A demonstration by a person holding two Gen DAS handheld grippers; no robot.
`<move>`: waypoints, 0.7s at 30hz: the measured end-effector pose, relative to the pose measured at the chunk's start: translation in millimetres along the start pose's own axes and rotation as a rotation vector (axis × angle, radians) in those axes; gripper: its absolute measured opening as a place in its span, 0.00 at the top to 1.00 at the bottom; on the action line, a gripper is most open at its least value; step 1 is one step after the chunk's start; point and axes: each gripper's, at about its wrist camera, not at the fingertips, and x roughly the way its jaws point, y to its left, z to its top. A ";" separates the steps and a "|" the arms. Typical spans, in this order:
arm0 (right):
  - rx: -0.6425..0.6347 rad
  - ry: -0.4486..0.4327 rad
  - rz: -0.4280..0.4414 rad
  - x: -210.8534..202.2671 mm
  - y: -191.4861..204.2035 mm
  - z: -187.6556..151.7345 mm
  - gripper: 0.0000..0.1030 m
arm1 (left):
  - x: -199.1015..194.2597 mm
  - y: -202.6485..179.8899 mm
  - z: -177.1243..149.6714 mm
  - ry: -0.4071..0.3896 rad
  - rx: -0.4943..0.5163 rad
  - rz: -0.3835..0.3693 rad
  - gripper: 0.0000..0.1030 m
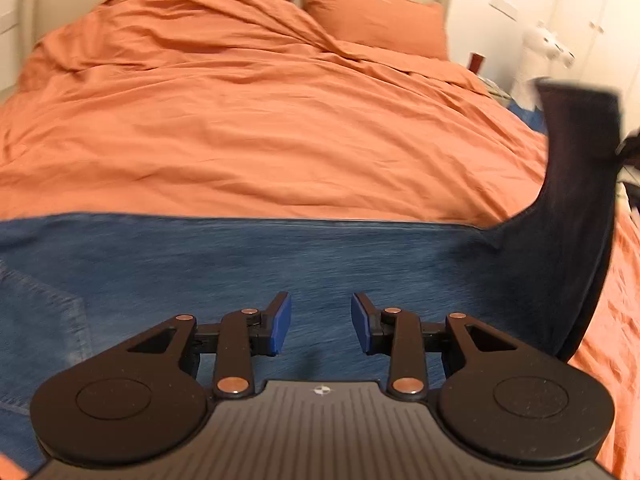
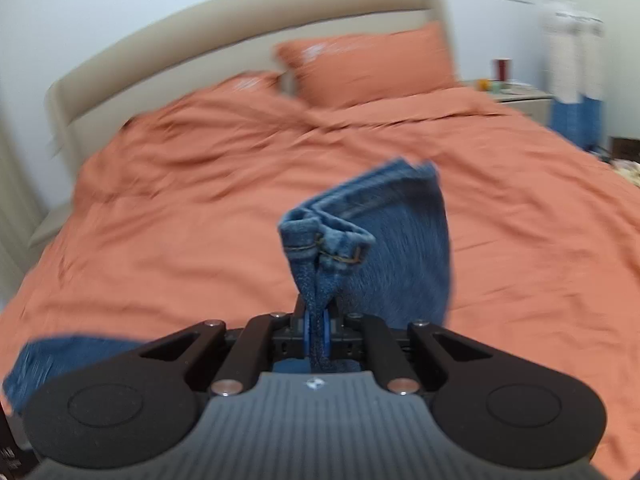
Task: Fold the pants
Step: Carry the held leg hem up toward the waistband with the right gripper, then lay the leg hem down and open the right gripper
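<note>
Blue denim pants (image 1: 248, 264) lie flat across the near part of an orange bed. My left gripper (image 1: 321, 322) hovers just above that denim, its blue pads apart with nothing between them. At the right of the left wrist view a dark stretch of the pants (image 1: 580, 208) rises steeply off the bed. My right gripper (image 2: 317, 330) is shut on the bunched hem end of the pants (image 2: 328, 240), which stands up above the pads. Another patch of the pants (image 2: 72, 356) shows low at the left of the right wrist view.
An orange duvet (image 1: 256, 120) covers the bed, with an orange pillow (image 2: 368, 64) against a beige headboard (image 2: 224, 12). A nightstand (image 2: 520, 98) with a red cup (image 2: 502, 69) and small items stands at the far right. White wardrobe doors (image 1: 592, 20) are beyond.
</note>
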 end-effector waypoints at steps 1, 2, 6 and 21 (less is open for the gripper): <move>-0.031 0.022 0.008 7.3 19.3 -7.6 0.99 | -5.4 8.3 -0.2 -0.005 -0.013 0.009 0.61; -0.066 0.044 0.020 14.6 37.8 -16.6 0.99 | -10.8 16.3 -0.9 -0.009 -0.021 0.021 0.61; -0.179 0.167 0.088 46.4 100.6 -67.2 0.99 | -23.6 41.8 -5.5 -0.001 -0.040 0.055 0.61; -0.450 0.457 0.151 84.3 153.6 -160.8 0.69 | -28.3 79.9 -36.5 0.061 -0.140 -0.067 0.61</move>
